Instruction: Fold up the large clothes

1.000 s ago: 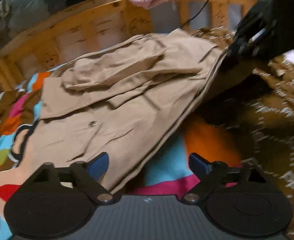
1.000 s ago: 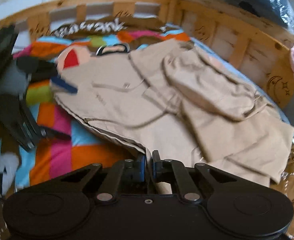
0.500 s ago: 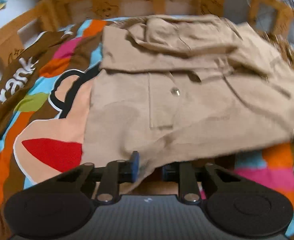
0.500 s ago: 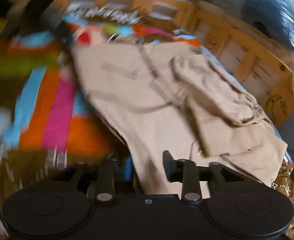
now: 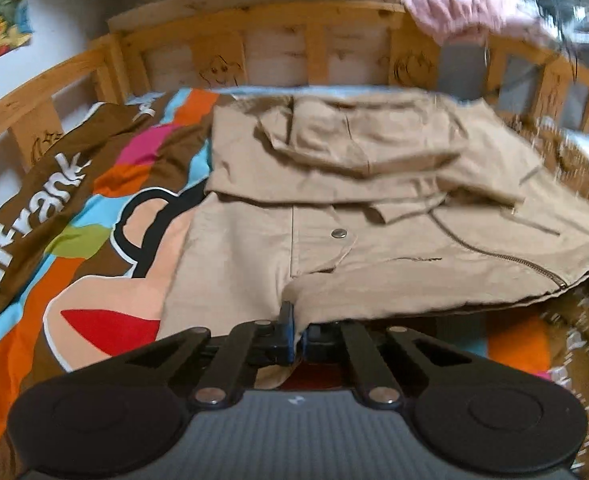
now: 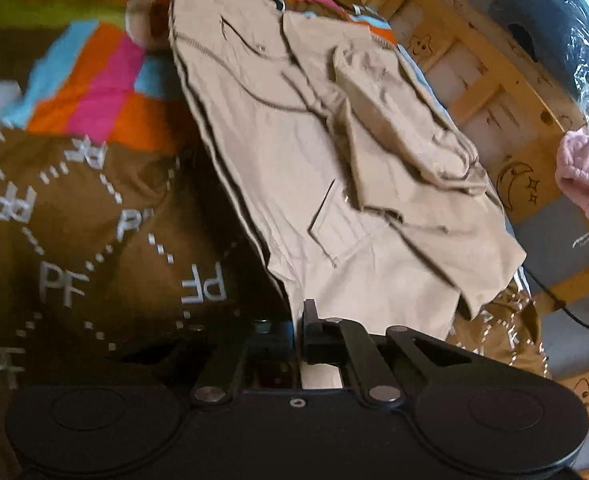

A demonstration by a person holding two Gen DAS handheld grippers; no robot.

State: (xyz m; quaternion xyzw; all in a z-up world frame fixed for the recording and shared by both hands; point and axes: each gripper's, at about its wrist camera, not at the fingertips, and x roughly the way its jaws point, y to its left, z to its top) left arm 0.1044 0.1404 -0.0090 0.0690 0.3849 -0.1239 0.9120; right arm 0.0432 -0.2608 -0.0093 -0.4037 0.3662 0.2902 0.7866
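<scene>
My left tongs (image 5: 296,330) pinch the near hem of the tan jacket (image 5: 374,208); my right tongs (image 6: 299,330) pinch its corner, bottom centre; jacket spread across the patterned bedspread (image 5: 54,240); wooden rail (image 5: 278,40) borders the frame's top.

Colourful bedspread (image 5: 74,240), wooden bed rail (image 5: 278,16), pink towel (image 6: 586,176) draped.
</scene>
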